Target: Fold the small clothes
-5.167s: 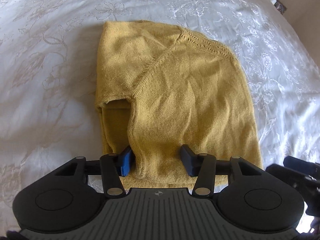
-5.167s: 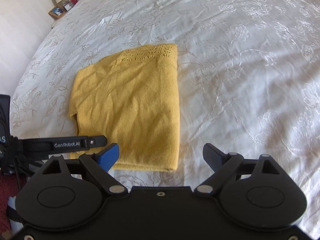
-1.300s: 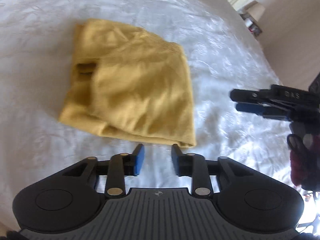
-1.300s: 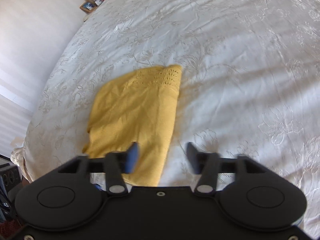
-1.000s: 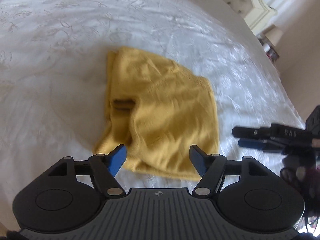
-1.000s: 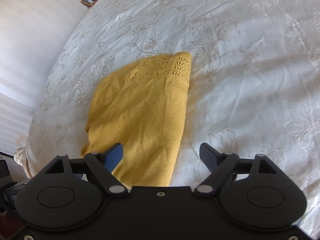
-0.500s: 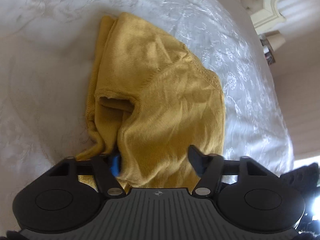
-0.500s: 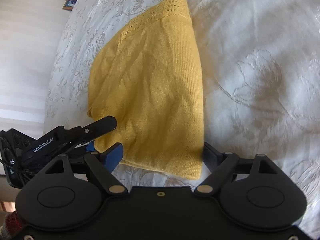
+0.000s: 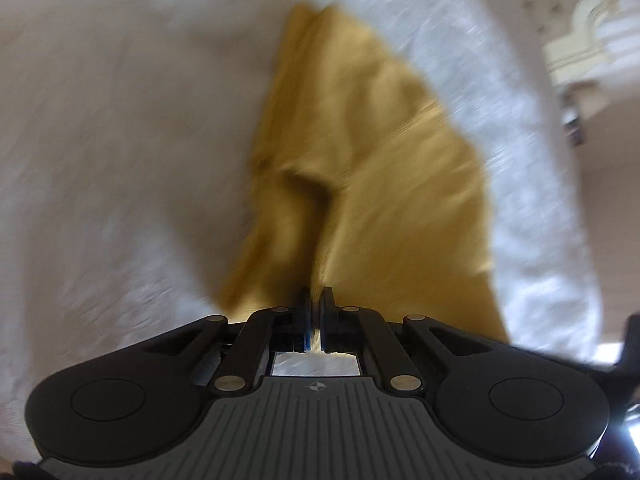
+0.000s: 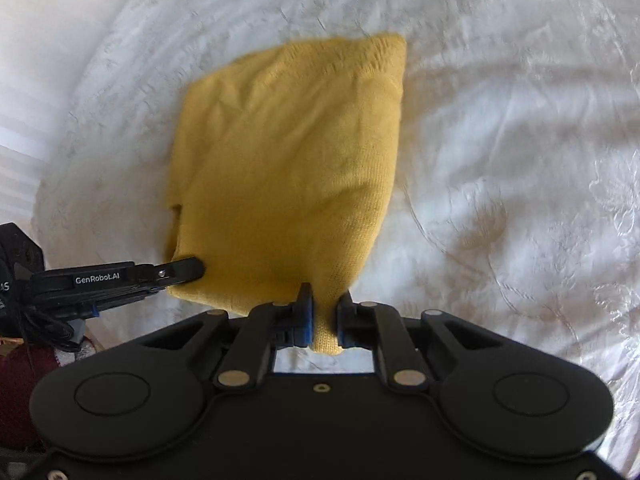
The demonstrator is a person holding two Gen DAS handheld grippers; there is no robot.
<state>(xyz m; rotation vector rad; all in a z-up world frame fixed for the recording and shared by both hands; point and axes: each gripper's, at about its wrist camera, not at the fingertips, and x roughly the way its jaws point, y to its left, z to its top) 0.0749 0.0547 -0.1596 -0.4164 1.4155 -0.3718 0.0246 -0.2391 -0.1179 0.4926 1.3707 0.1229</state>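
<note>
While the yellow knit top [image 10: 288,168] lies on the bedspread [image 10: 500,160], both tongs [image 9: 316,312] [image 10: 325,312] have just closed, pinching its near edge.

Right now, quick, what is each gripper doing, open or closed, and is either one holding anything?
Left gripper: just closed, pinching the near edge of the yellow knit garment.
Right gripper: just closed, clamped on the garment's near corner.

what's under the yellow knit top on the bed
The yellow knit top lies on the white embroidered bedspread, which shows all around it. Folded yellow layers peek out at its left edge. Whatever sits directly beneath is covered by the fabric.
</note>
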